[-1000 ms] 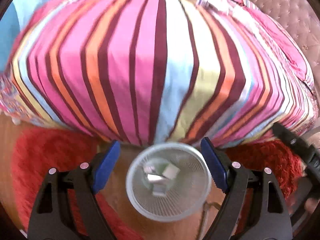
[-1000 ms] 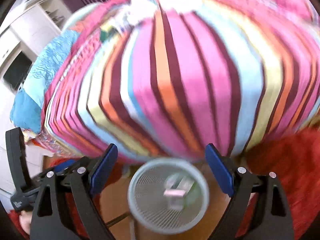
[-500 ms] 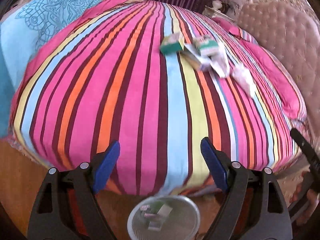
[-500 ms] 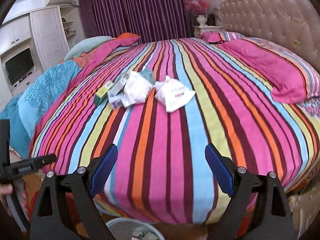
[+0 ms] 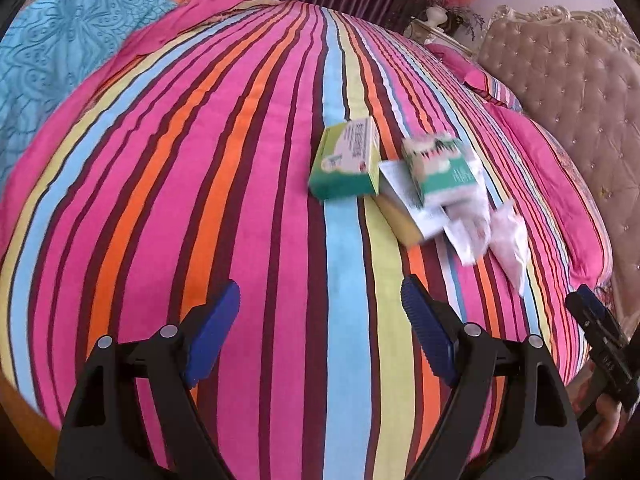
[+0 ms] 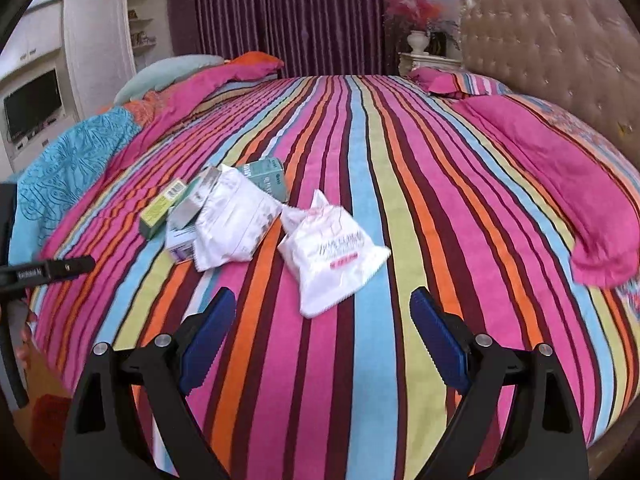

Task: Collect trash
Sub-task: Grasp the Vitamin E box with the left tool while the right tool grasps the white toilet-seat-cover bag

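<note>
A pile of trash lies on the striped bed [image 5: 200,160]. In the left wrist view a green carton [image 5: 347,160] lies ahead, with a second green-and-white carton [image 5: 440,170], papers and a white bag [image 5: 510,236] to its right. My left gripper [image 5: 320,336] is open and empty, above the bedspread short of the cartons. In the right wrist view a white plastic bag [image 6: 330,256] lies just ahead, with a white packet [image 6: 232,224], a green carton [image 6: 162,208] and a teal box [image 6: 266,178] to the left. My right gripper [image 6: 322,344] is open and empty, just short of the bag.
A pink pillow [image 6: 560,192] lies at the right by the tufted headboard [image 6: 560,48]. A blue blanket [image 6: 68,168] covers the bed's left side. Purple curtains [image 6: 296,16] and a white cabinet with a TV [image 6: 32,108] stand behind. The other gripper [image 5: 604,352] shows at the right edge.
Both grippers have risen from over the waste bin on the floor and moved forward over the bed toward the trash pile. The bin has dropped out of view.
</note>
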Tool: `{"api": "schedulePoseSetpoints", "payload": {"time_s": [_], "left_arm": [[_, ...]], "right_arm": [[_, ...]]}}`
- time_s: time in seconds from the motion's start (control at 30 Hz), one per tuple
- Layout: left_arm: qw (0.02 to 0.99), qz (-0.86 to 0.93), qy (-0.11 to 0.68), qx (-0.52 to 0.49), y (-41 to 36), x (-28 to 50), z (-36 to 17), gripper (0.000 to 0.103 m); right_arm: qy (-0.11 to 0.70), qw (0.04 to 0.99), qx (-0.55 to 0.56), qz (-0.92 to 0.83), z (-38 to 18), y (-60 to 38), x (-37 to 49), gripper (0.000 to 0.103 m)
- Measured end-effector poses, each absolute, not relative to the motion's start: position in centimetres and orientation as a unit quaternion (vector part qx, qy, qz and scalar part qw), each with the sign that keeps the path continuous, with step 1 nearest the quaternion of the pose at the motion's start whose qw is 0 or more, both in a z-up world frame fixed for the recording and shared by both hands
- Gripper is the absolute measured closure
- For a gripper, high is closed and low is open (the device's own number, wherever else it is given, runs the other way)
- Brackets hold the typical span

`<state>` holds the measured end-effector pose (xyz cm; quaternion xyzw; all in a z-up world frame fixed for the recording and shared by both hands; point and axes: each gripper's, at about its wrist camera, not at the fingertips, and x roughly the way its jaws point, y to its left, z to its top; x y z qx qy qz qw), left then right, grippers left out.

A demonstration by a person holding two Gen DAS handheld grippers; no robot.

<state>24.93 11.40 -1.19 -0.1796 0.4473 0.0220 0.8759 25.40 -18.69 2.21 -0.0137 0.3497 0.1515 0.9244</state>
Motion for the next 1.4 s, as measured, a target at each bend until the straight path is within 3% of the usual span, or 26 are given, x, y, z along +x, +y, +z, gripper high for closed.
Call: {"api": "schedulePoseSetpoints", "payload": {"time_s": [0.5,1.3,1.4], "left_arm": [[0.857,-0.024,0.463,-0.225,13.6,34.5,-2.4,0.022],[0.859,0.015,0.477,-0.183,12.4,40.3,-4.6,0.022],[0.861,0.03,0.489,-0.133,11.5,41.1,-4.6,0.032]], "right_arm": [[0.374,0.913,-0.04,0.158,1.0,-18.1,30.9,0.018],[0.414,0.887,-0.072,0.191,-1.4,-15.4,35.2,0.018],[0.417,0.883,-0.088,0.197,-2.0,-14.8,35.1,0.018]]}}
